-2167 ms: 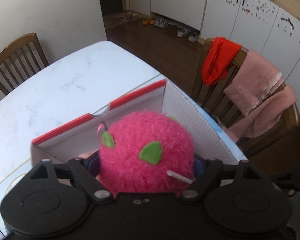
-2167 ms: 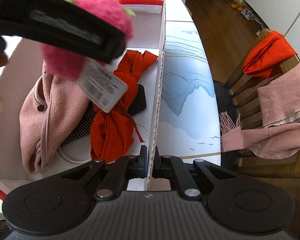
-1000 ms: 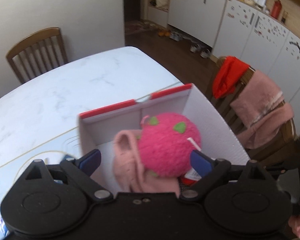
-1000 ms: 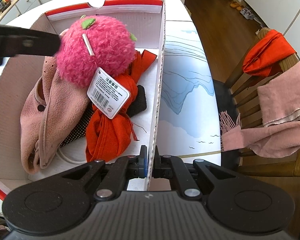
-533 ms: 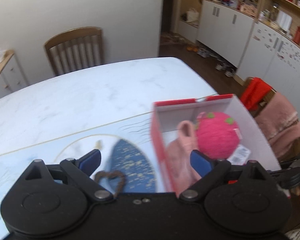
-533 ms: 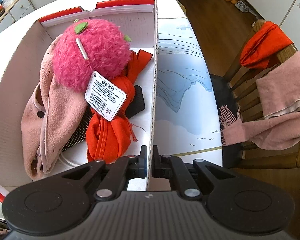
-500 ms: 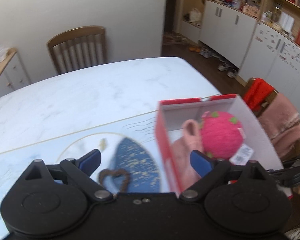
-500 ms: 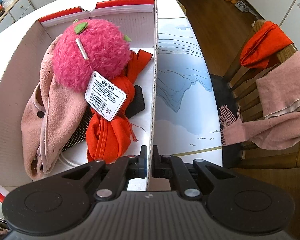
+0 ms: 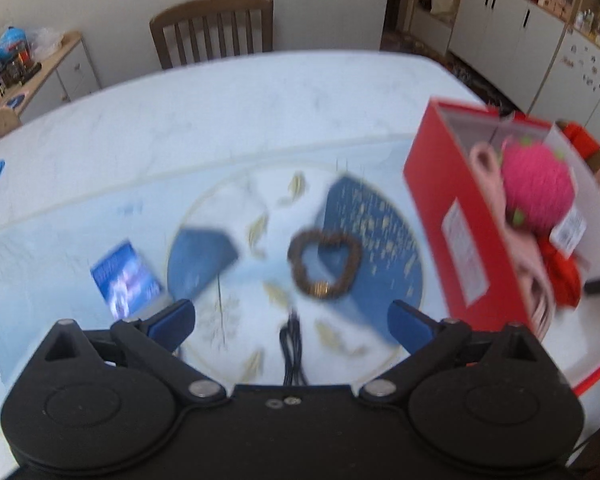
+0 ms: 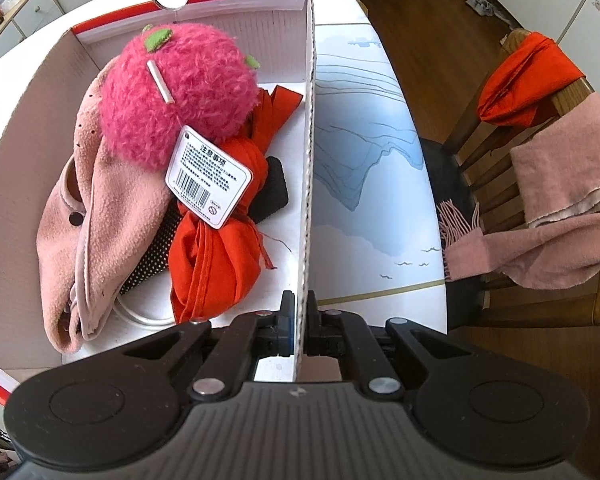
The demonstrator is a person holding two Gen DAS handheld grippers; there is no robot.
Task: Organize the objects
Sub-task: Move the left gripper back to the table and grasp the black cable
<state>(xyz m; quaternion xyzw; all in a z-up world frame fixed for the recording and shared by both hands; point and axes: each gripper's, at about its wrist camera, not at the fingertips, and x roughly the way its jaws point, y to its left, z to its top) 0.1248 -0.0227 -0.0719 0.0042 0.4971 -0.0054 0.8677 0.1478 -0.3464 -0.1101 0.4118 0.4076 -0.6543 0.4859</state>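
My right tool (image 10: pixel 300 330) pinches the box (image 10: pixel 306 152) wall; plush (image 10: pixel 180 96), cloths boxed; left tool (image 9: pixel 292 318) opening, empty, above beaded ring (image 9: pixel 325 264), cable (image 9: pixel 293 354), card (image 9: pixel 124 280) left on bench (image 9: pixel 220 112).

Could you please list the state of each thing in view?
Box: open, wall clamped by right gripper.
Plush ball: inside box, on pink cloth.
Red cloth: inside box.
Bracelet: loose on table.
Left gripper: empty, jaws opening.

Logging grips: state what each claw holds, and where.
Right claw pinches the box by its side wall's top edge. Left claw is opening, nothing between.
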